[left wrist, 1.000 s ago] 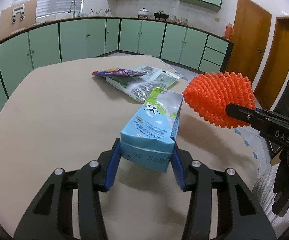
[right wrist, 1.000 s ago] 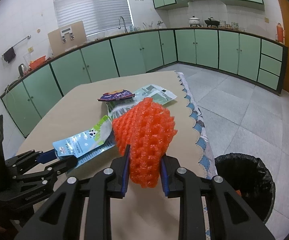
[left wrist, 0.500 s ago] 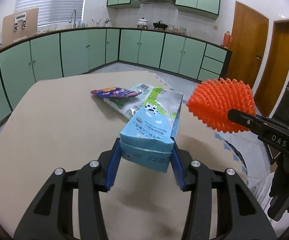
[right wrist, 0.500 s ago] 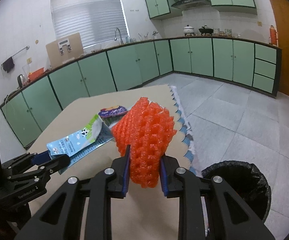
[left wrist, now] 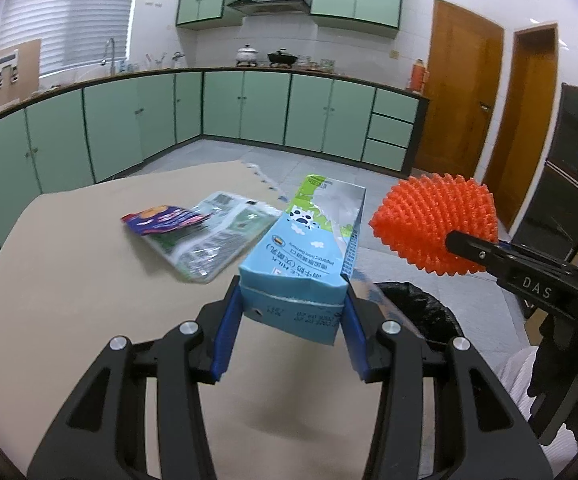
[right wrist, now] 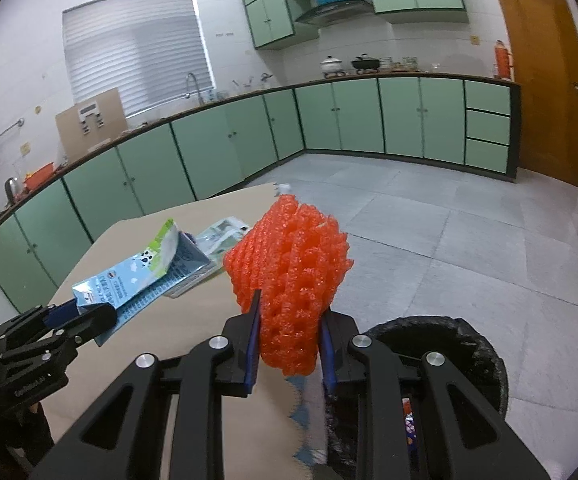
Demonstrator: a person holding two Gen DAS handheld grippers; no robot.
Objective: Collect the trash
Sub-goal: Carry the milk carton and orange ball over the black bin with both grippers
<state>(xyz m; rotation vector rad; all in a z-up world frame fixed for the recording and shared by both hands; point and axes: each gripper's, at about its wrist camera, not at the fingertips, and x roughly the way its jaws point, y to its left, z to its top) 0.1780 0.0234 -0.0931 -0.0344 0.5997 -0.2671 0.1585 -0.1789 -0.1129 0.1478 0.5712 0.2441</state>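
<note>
Left gripper (left wrist: 289, 332) clamped on carton (left wrist: 309, 256), held above the table (left wrist: 69, 300) near its right edge. Right gripper (right wrist: 289, 346) clamped on orange foam net (right wrist: 289, 276), held past the table edge, over the bin (right wrist: 485, 356). Bin sits on the floor just beside the table, black liner, some trash inside. Two wrappers (left wrist: 205, 236) lie flat mid-table toward the far edge. Open tiled floor beyond the bin.

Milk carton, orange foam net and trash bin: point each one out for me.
milk carton (left wrist: 309, 256), left wrist view, on its blue printed top face.
orange foam net (right wrist: 293, 280), right wrist view, on its mesh middle.
trash bin (right wrist: 485, 360), right wrist view, on its black-lined rim.
</note>
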